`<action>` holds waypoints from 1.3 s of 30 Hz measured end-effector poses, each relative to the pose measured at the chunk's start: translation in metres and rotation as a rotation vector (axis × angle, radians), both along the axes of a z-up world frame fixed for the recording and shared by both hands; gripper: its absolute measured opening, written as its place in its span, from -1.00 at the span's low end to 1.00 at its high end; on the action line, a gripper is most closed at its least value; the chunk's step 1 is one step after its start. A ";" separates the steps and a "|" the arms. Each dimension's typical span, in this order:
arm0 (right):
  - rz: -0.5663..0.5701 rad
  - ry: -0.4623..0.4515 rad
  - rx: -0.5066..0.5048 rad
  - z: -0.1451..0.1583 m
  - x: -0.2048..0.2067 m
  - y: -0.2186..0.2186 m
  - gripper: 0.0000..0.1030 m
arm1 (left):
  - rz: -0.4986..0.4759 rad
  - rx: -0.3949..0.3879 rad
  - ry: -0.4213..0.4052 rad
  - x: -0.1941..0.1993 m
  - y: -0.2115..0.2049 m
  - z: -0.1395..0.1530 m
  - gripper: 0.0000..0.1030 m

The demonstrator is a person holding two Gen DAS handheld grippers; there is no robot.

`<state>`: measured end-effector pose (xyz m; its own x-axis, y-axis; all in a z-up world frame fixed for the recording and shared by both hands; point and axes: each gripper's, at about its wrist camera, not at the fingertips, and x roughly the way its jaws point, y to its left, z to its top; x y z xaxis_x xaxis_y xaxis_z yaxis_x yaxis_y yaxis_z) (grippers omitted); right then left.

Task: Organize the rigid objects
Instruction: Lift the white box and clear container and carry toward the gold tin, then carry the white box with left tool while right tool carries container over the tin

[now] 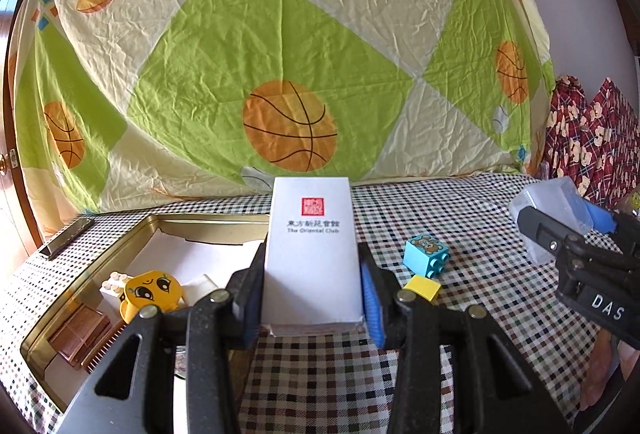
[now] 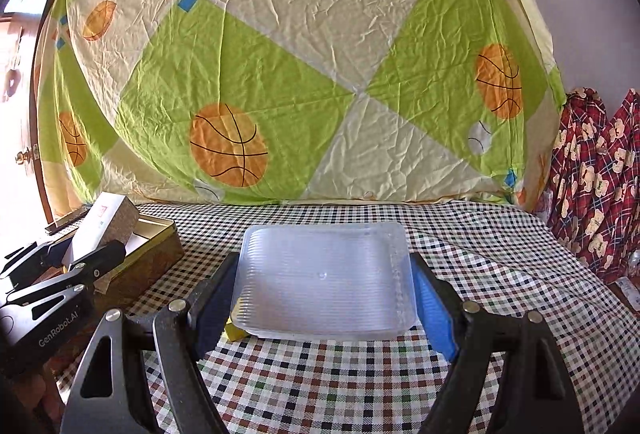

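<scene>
While held upright in left gripper [image 1: 312, 298], jaws clenched on its narrow sides, white box [image 1: 314, 250] rides with long axis pointing away from camera, printed face up, lifted clear of checked tablecloth [image 1: 460, 314]. Gold tin [image 1: 120, 230] lies just to left of box, open, already holding yellow face toy [image 1: 150, 292], white block and brown pieces; left hand clearly the nearer one. Judged next: swing left and lower into free space at far end of tin.

Right gripper [image 2: 324, 298] clamped on clear plastic tray [image 2: 324, 274], well apart to the right, tray tilted and off the cloth.

Blue brick [image 1: 426, 254] and yellow tile [image 1: 422, 287] loose on cloth, right of box. Basketball-print sheet [image 1: 280, 54] hung behind; red patterned fabric [image 1: 592, 142] at far right.
</scene>
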<state>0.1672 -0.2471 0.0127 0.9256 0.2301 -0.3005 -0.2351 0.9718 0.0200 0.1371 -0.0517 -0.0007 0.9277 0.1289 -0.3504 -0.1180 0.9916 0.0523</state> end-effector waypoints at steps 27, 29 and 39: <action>-0.015 -0.017 0.003 0.003 -0.011 0.003 0.59 | -0.010 -0.046 -0.079 -0.031 0.015 0.005 -0.22; -0.017 -0.018 0.009 0.003 -0.012 0.002 0.59 | -0.013 -0.045 -0.078 -0.031 0.015 0.005 -0.22; 0.021 -0.010 0.039 0.003 -0.016 0.013 0.59 | -0.016 -0.050 -0.081 -0.037 0.018 0.005 -0.22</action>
